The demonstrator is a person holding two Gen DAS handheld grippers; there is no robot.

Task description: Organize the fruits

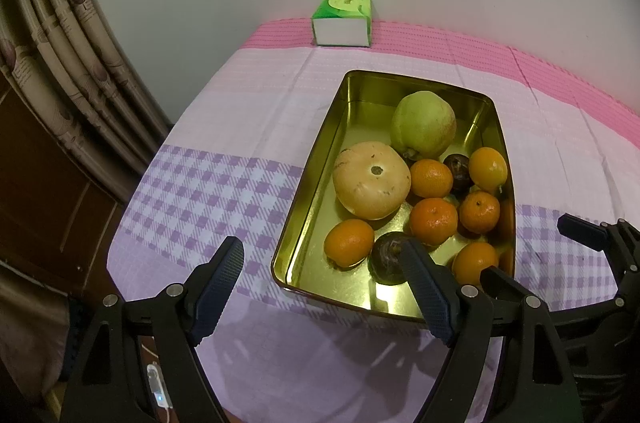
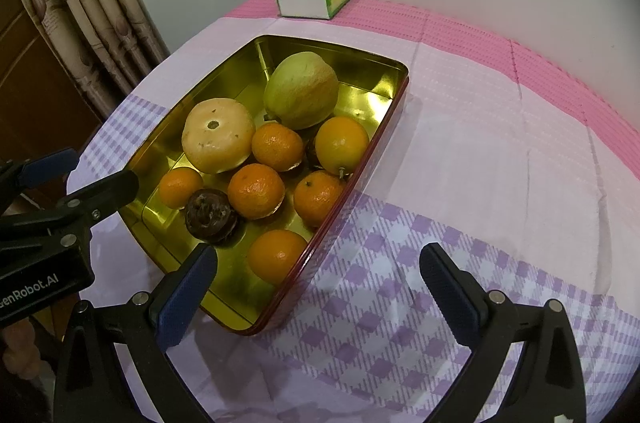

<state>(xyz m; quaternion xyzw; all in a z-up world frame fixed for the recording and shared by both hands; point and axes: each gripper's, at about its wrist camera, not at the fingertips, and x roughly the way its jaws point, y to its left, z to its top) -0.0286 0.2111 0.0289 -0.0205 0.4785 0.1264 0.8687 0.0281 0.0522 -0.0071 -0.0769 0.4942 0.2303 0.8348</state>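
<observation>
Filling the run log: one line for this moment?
left gripper open | right gripper open | fruits in gold rectangular metal tin | nothing held

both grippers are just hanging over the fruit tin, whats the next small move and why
Probably lower the right gripper toward the near orange mandarin in the gold rectangular metal tin. Both grippers stand open and empty; that mandarin lies nearest, apart from the other fruit, so the jaws could close on it without nudging the dark brown wrinkled fruit beside it.

A gold tin (image 1: 320,223) holds a green pear (image 1: 423,124), pale squash (image 1: 371,179) and oranges; the left gripper (image 1: 320,267) hovers open.
</observation>
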